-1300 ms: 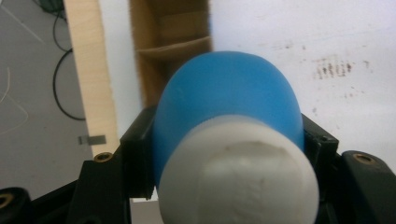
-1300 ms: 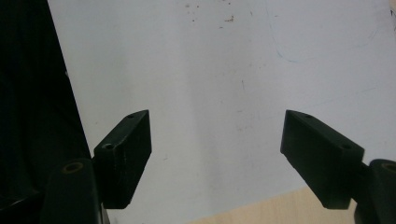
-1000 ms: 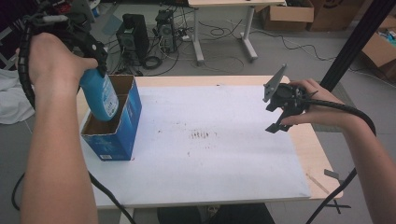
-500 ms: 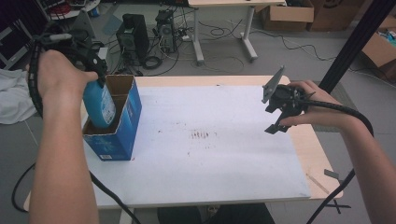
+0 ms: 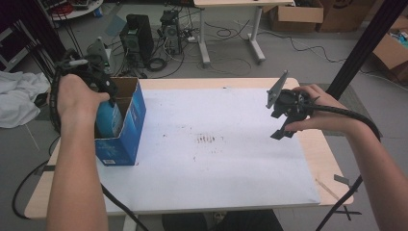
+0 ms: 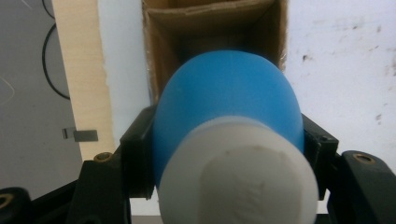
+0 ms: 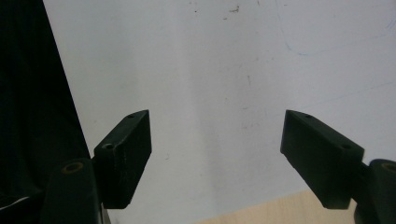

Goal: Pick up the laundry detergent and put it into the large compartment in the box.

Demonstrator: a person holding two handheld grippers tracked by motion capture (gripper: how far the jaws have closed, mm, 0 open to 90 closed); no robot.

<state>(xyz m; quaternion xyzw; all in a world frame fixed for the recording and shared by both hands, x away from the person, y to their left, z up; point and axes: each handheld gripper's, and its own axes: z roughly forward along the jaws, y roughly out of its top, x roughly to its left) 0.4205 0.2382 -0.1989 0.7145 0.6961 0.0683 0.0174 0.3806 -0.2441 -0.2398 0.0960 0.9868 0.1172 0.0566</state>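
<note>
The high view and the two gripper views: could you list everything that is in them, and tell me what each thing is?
bottle: one, blue with a white cap, held over the open box at the table's left edge
box: one, blue cardboard, brown inside, open at the top, standing on the table's left edge
table: one, pale wood with a stained white sheet over it
computer towers: two, dark, on the floor beyond the table
second table: one, white legs, farther back
cardboard boxes: several, brown, on the floor at the far right
cloth: one, white, on the floor at left
left gripper: black, shut on the bottle
right gripper: black, open, over the table's right side, holding nothing
</note>
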